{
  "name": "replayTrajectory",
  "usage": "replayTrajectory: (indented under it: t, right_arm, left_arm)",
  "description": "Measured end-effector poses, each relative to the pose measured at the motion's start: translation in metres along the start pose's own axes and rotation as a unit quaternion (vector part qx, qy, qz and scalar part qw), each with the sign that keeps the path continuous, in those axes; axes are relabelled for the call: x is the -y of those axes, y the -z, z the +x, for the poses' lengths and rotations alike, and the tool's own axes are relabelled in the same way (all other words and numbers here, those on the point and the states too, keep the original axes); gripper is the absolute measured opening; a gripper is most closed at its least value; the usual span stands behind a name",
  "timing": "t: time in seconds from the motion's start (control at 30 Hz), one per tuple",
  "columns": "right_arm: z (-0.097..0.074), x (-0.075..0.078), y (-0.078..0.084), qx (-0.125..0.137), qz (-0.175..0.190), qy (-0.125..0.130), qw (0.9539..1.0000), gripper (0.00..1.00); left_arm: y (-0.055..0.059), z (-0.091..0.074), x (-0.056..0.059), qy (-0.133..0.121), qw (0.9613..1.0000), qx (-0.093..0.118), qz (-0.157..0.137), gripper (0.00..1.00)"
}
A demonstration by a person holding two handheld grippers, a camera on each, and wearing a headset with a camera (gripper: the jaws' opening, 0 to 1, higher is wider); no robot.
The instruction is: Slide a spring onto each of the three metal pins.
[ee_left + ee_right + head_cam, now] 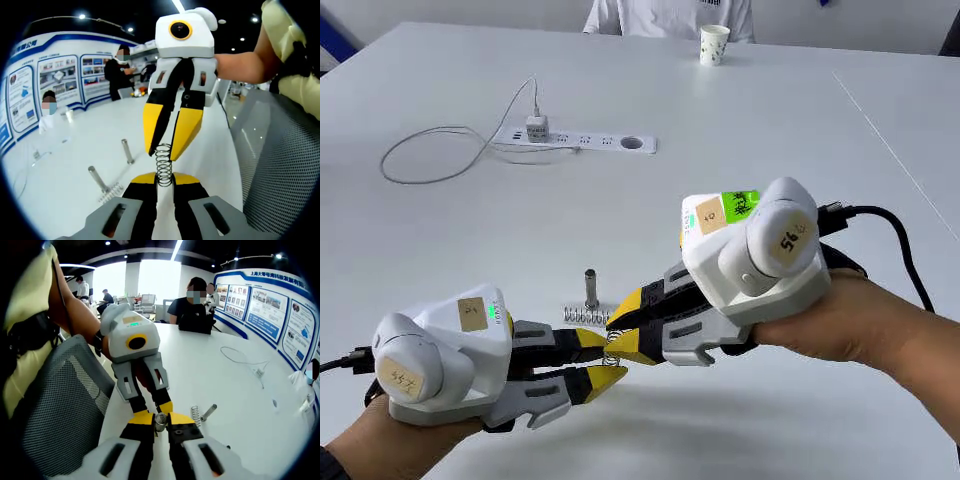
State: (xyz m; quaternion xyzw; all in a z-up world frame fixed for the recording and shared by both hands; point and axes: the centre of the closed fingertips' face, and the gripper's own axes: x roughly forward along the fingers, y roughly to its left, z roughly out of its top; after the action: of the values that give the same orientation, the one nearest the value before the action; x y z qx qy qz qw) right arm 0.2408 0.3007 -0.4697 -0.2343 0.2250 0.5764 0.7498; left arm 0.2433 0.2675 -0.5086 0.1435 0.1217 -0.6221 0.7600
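Observation:
A small steel spring [611, 351] hangs in the air between my two grippers. My left gripper [603, 360] comes in from the lower left and is shut on one end of it. From the right, my right gripper [617, 335] pinches the other end. In the left gripper view the spring [163, 165] stands upright from my left gripper [164, 179] into the right gripper [163, 150]. The right gripper view shows it end-on [160, 421] at my right gripper [161, 422]. One metal pin [591, 288] stands upright behind, with loose springs [582, 316] lying at its foot. Two pins [127, 151] [97, 179] stand on the table.
A white power strip [575, 140] with a looping cable [430, 155] lies mid-table. At the far edge a paper cup [714, 44] stands in front of a seated person [670, 15]. A grey mesh chair [280, 165] is beside the table.

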Motion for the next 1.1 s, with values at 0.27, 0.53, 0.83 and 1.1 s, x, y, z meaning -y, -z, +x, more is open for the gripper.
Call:
replayTrajectory:
  t: [0.27,0.53,0.83,1.1]
  right_arm:
    - [0.003,-0.002,-0.004,0.006,0.0,0.001,1.0,0.11]
    - [0.002,-0.001,-0.002,0.004,-0.001,0.006,1.0,0.11]
    - [-0.002,0.004,0.0,0.002,0.002,0.012,0.9999,0.11]
    - [-0.006,0.01,0.002,0.002,0.004,0.018,0.9998,0.11]
  left_arm:
    - [-0.001,0.0,0.001,0.001,1.0,0.002,0.0,0.11]
    - [-0.001,0.001,0.001,0.0,1.0,0.005,0.0,0.12]
    - [0.002,-0.001,-0.002,-0.006,0.9999,0.002,-0.01,0.19]
    - [0.005,-0.006,-0.007,-0.018,0.9995,0.0,-0.025,0.24]
